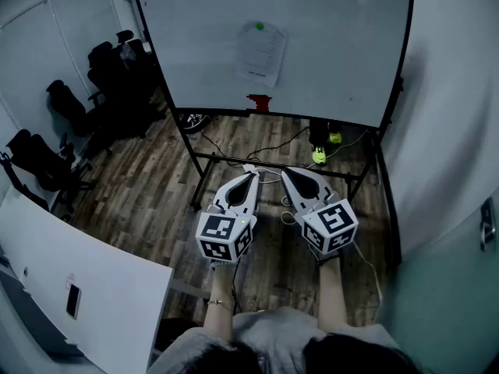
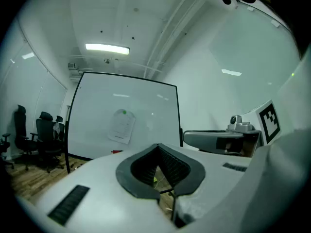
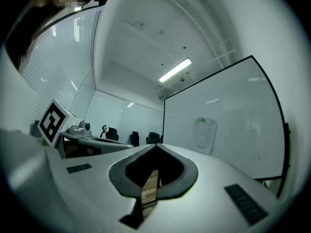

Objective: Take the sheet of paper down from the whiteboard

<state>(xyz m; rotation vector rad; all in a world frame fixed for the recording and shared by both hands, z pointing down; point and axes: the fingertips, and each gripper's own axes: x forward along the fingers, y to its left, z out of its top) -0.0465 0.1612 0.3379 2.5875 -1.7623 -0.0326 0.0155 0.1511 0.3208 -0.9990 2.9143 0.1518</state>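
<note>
Sheet of paper (image 1: 261, 53) on the whiteboard (image 1: 335, 45) under 1 green magnet (image 1: 260, 27) — left gripper (image 1: 251, 168) and right gripper (image 1: 285, 171), fingers (image 1: 242, 189) together, empty

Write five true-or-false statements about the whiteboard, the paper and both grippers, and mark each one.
1. The sheet of paper hangs on the whiteboard. True.
2. A red magnet pins its top. False: the magnet is green.
3. The left gripper grips the sheet. False: its jaws are shut on nothing, apart from the board.
4. The right gripper is shut and empty. True.
5. Office chairs stand to the board's left in the head view. True.
</note>
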